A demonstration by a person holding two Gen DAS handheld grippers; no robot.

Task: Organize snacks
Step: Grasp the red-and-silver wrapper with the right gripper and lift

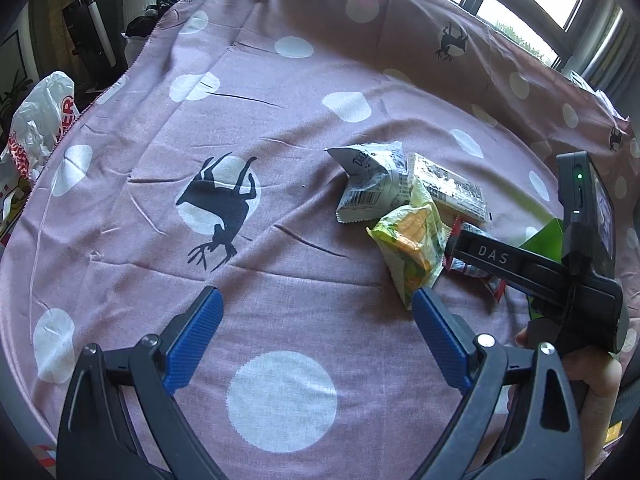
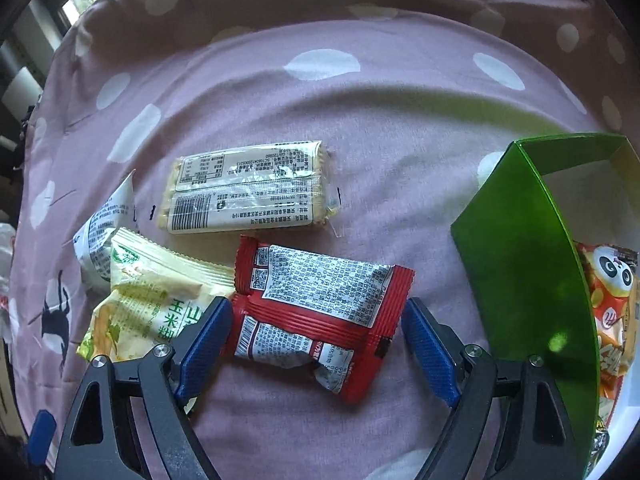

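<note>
**Red packet between open blue fingers, green box to the right**

Pink cotton bedsheet (image 2: 400,128) with white dots and black deer prints carries a loose cluster of snacks. The right gripper (image 2: 316,334) has its blue-padded jaws spread wide on either side of a crinkled red foil snack packet (image 2: 320,312) lying label-up; the left pad looks to touch the packet's edge, the right pad stands just clear, so nothing is clamped. Just left of it lies a pale yellow-green corn snack bag (image 2: 148,300), partly under the left finger. Behind that sits a white pouch with printed text (image 2: 100,236), and beyond the red packet a clear-wrapped cream wafer bar (image 2: 248,188) lies flat. An open green cardboard box (image 2: 528,264) stands to the right, holding an orange panda-print snack bag (image 2: 612,312).

The left gripper (image 1: 316,308) is wide open and holds nothing, above bare sheet, its right fingertip near the corn bag's corner. A white plastic shopping bag (image 1: 36,132) lies off the sheet's left edge.
</note>
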